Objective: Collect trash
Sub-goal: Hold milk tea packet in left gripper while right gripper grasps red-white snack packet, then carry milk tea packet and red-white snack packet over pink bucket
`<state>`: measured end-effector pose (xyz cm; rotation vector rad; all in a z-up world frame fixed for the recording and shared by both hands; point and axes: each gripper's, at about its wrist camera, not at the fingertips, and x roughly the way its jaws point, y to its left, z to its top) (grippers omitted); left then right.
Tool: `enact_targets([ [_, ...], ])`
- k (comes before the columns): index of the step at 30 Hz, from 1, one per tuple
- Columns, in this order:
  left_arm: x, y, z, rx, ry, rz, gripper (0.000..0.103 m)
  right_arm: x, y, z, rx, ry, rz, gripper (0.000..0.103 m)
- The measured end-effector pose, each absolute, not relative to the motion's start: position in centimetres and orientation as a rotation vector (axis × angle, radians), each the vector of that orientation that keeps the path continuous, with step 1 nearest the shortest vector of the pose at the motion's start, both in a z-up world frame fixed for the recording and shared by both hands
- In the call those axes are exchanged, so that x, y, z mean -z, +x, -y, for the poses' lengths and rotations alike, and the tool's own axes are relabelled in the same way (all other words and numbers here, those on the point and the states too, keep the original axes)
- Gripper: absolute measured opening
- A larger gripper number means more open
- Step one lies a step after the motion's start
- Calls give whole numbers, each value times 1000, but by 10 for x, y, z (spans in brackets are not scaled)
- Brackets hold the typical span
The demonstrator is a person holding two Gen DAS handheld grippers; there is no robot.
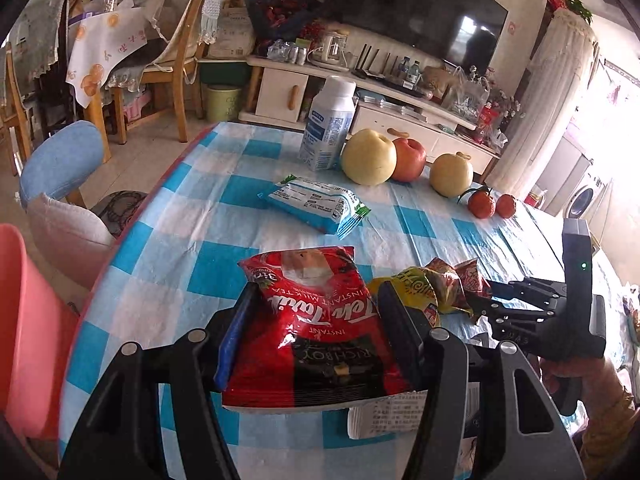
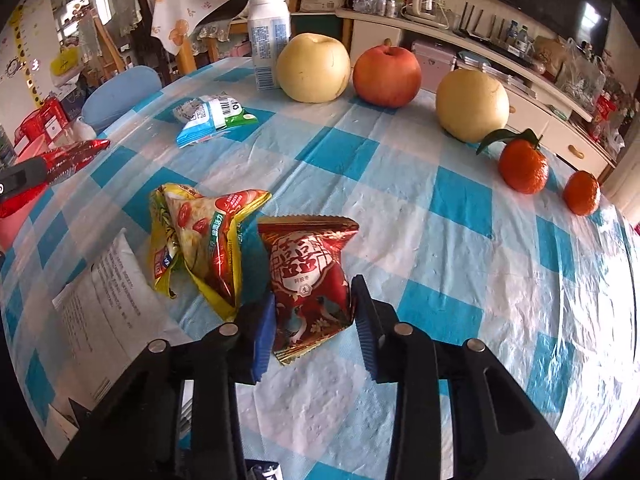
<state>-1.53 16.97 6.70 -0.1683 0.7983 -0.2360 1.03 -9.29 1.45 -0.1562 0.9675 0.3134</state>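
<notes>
My left gripper [image 1: 316, 316] is shut on a red milk-tea packet [image 1: 316, 320], its fingers on both sides of the packet above the checked tablecloth [image 1: 224, 208]. My right gripper [image 2: 314, 312] is shut on a small dark red snack wrapper [image 2: 310, 276], whose top rests toward the cloth. A crumpled yellow and red wrapper [image 2: 200, 240] lies just left of it; it also shows in the left wrist view [image 1: 428, 288]. A blue and white wrapper [image 1: 316, 204] lies farther back, also in the right wrist view [image 2: 212, 118]. The right gripper body [image 1: 552, 312] shows at the right.
A white bottle [image 1: 330, 124], two yellow pears [image 1: 370, 156], a red apple [image 1: 408, 158] and two tangerines [image 1: 482, 202] stand along the table's far side. A printed white sheet [image 2: 108, 296] lies at the near left. A pink chair [image 1: 28, 328] and a blue chair [image 1: 60, 160] stand left.
</notes>
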Motion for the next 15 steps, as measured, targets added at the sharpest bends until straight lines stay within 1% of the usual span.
enact_targets([
  [6,-65,-17,-176,245,-171,-791,61,-21,-2,105,-227,-89,-946,35],
  [15,-78,-26,-191,262,-182,-752,61,-52,-23,104,-187,25,-856,35],
])
